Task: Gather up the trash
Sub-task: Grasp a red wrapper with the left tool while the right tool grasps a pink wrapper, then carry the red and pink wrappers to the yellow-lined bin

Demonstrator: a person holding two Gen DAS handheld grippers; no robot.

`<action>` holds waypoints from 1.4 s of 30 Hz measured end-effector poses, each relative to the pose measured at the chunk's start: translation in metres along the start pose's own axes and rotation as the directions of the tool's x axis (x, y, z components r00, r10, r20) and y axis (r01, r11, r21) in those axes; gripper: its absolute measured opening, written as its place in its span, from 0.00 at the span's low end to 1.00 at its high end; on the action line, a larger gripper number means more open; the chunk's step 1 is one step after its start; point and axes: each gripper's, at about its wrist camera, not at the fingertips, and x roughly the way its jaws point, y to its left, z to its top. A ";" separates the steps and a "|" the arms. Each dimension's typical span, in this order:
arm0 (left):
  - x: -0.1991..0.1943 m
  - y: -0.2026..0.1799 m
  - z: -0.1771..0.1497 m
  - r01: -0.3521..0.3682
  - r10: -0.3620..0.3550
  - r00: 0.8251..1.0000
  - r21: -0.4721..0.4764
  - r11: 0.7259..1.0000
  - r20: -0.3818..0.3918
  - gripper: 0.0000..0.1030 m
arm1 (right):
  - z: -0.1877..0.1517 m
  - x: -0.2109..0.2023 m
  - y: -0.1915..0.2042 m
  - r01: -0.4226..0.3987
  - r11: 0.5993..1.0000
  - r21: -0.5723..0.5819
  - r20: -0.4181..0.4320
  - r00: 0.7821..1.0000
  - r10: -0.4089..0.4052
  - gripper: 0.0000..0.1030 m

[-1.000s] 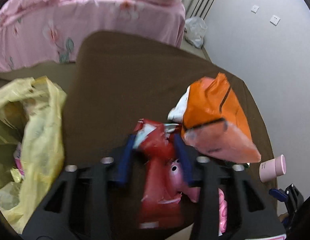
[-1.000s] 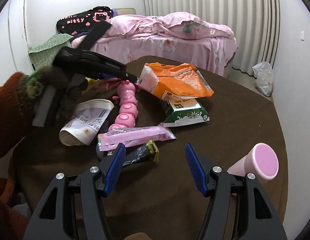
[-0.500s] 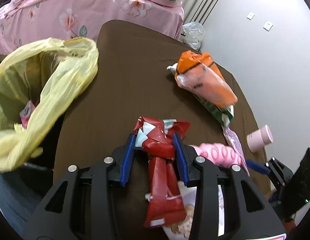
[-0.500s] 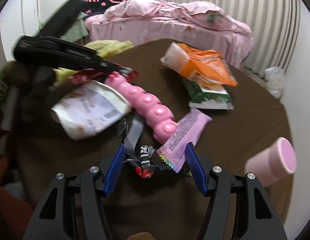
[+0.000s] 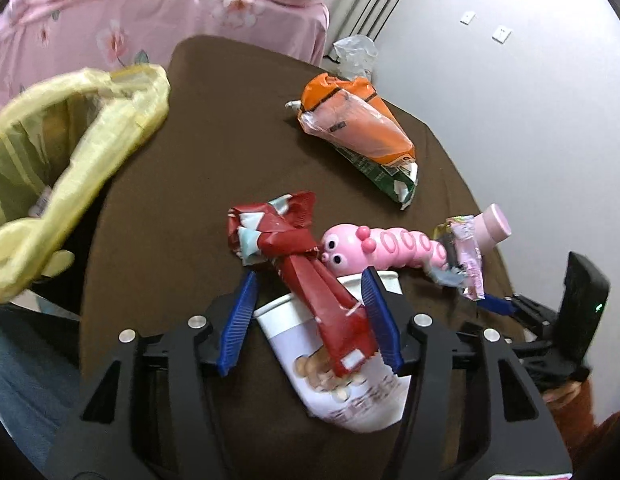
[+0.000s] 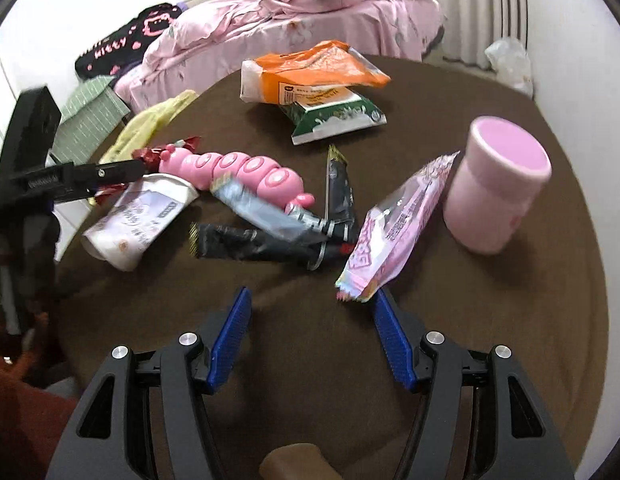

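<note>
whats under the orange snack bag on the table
A green and white snack packet lies under the crinkled orange snack bag, its lower end sticking out onto the brown tablecloth. The packet's covered part and anything beneath it are hidden.

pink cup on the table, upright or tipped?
Upside down, not tipped. The pink cup stands on the table with its closed flat base up; no opening shows.

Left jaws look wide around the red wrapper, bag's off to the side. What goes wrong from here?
1. The left gripper's jaws are opening around the red wrapper, well short of the yellow bag: it likely lands back on the table.
2. The wrapper touches the pink toy and lies over the paper cup; regrasping may catch either.
</note>
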 end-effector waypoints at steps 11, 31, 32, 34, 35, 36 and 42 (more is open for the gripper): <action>-0.030 0.004 0.002 -0.098 0.093 0.987 0.034 0.995 0.129 0.56 | -0.031 -0.018 0.011 0.075 0.979 -0.188 -0.029 0.996 -0.082 0.56; -0.016 0.020 0.002 -0.057 0.058 0.995 -0.025 0.998 0.079 0.57 | 0.033 -0.002 -0.039 0.121 0.983 0.141 0.174 0.974 -0.145 0.04; -0.014 0.019 0.003 -0.041 0.043 0.997 -0.026 0.999 0.071 0.57 | 0.032 -0.006 -0.036 0.122 0.984 0.129 0.186 0.972 -0.145 0.04; -0.011 0.016 0.007 -0.039 0.040 0.997 -0.014 0.999 0.065 0.57 | 0.030 -0.013 -0.035 0.119 0.985 0.124 0.196 0.970 -0.142 0.04; -0.009 0.014 0.010 -0.048 0.048 0.997 0.001 0.999 0.061 0.57 | 0.029 -0.015 -0.034 0.117 0.985 0.124 0.199 0.970 -0.140 0.04; -0.007 0.012 0.013 -0.055 0.054 0.997 0.012 0.998 0.058 0.57 | 0.027 -0.017 -0.035 0.112 0.986 0.123 0.199 0.971 -0.136 0.04; 0.015 0.011 0.029 -0.066 0.067 0.997 0.031 0.997 -0.025 0.50 | 0.019 -0.016 -0.032 0.103 0.989 0.102 0.184 0.976 -0.120 0.04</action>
